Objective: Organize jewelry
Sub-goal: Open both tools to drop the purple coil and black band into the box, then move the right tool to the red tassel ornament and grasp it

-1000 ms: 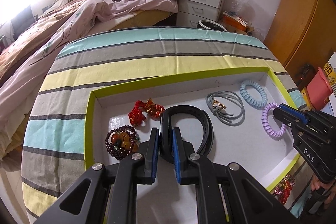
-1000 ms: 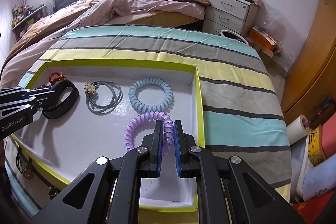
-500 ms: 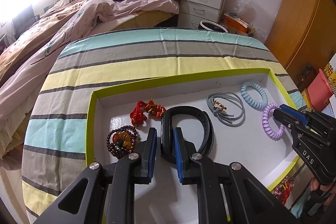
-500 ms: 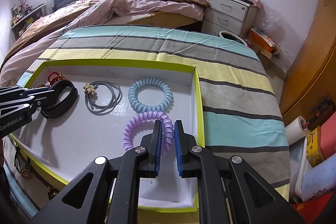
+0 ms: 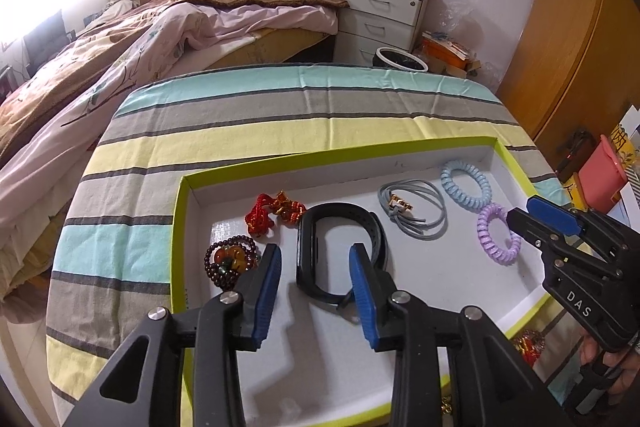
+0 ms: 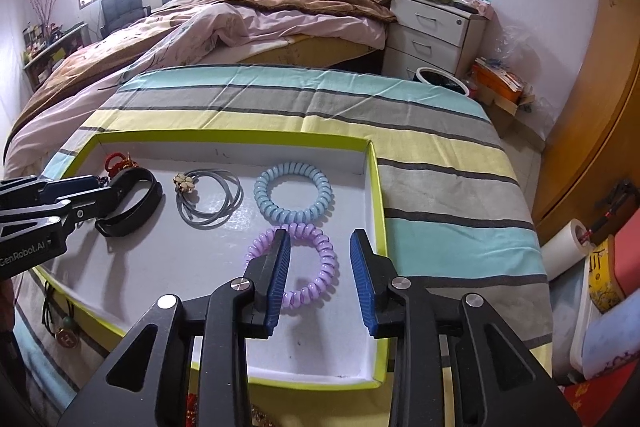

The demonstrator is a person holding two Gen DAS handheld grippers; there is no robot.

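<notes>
Over the tray point(image 6: 376, 187), both grippers' jaws have spread, releasing their bands.

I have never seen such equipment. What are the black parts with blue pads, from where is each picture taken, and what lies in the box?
There is no robot here. A person holds two hand tools, each with two black fingers and blue pads. A wide-angle camera on each tool looks forward along its fingers, so one picture comes from the left gripper and the other from the right gripper.

On the striped cloth stands a shallow box with a green rim. In it lie a bead bracelet, a red cord, a black band, a grey cord, a blue coil and a purple coil.

Both jaws stand open and hold nothing. The left is at the black band, the right at the purple coil.
</notes>
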